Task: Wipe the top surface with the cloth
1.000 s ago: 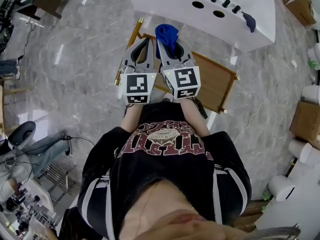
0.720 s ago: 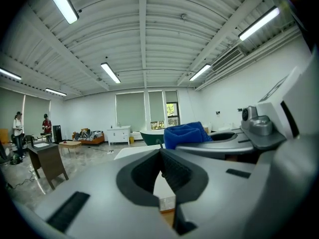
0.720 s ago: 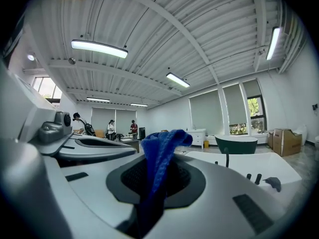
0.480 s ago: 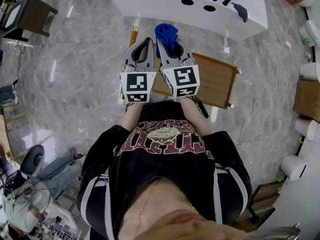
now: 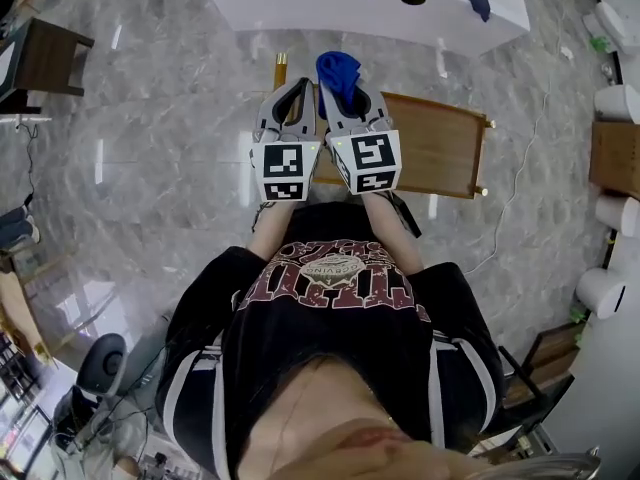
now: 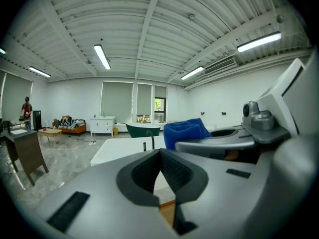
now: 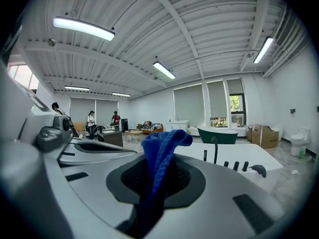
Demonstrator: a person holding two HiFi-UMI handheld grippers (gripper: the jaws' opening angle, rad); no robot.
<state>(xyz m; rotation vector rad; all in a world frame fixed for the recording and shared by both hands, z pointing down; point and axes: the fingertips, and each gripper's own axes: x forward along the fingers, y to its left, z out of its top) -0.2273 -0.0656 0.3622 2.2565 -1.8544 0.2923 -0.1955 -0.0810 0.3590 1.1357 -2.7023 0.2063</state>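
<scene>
Blue cloth (image 5: 338, 68): pinched in right tongs (image 5: 344, 96), held over far edge of wooden surface (image 5: 440, 153); long axis along the jaws, bunched free end pointing forward toward white surface (image 5: 290, 3). Left tongs (image 5: 290, 98): pressed together, empty, just beside the right.

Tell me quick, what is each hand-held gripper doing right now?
Left hand-held gripper: closed, holding nothing.
Right hand-held gripper: closed on the blue cloth.
</scene>
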